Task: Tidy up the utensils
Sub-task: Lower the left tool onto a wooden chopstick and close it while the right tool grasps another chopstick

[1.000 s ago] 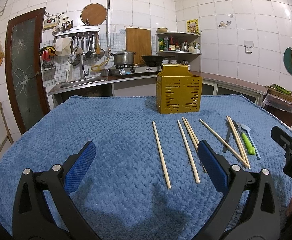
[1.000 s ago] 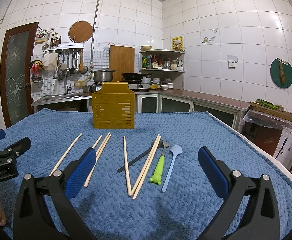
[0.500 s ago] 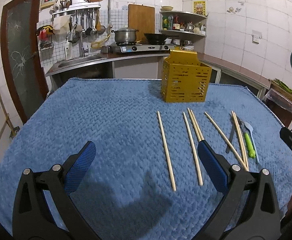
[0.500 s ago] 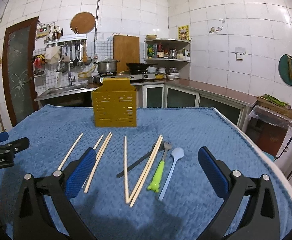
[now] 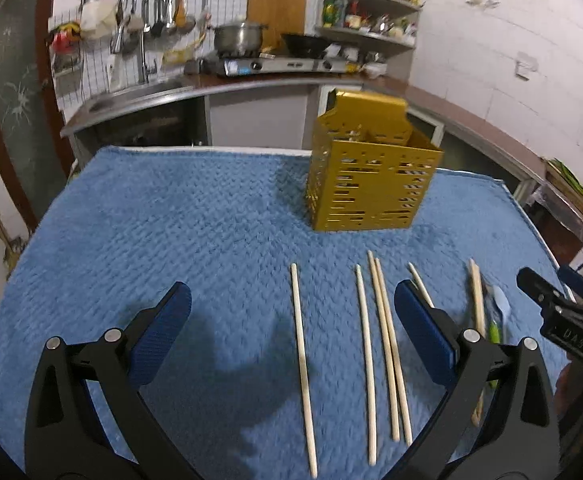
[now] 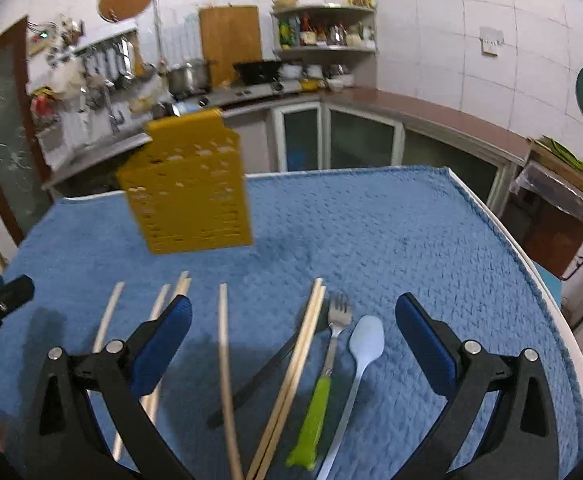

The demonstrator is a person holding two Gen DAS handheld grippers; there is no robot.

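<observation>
A yellow slotted utensil holder (image 5: pixel 371 184) stands on the blue cloth; it also shows in the right wrist view (image 6: pixel 189 190). Several wooden chopsticks (image 5: pixel 387 344) lie in front of it, also seen in the right wrist view (image 6: pixel 291 376). A green-handled fork (image 6: pixel 323 384), a light blue spoon (image 6: pixel 357 364) and a dark utensil (image 6: pixel 267 372) lie beside them. My left gripper (image 5: pixel 291 328) is open and empty above the leftmost chopstick (image 5: pixel 301 360). My right gripper (image 6: pixel 291 336) is open and empty above the fork and chopsticks.
The blue cloth (image 5: pixel 151 240) covers the whole table; its right edge (image 6: pixel 531 264) drops off near a cabinet. A kitchen counter with stove and pots (image 5: pixel 251 56) runs behind. The right gripper shows at the left wrist view's right edge (image 5: pixel 563 320).
Both grippers have risen and tilted downward, moving closer over the utensils. The holder and utensils have not moved. Both grippers stay open.
</observation>
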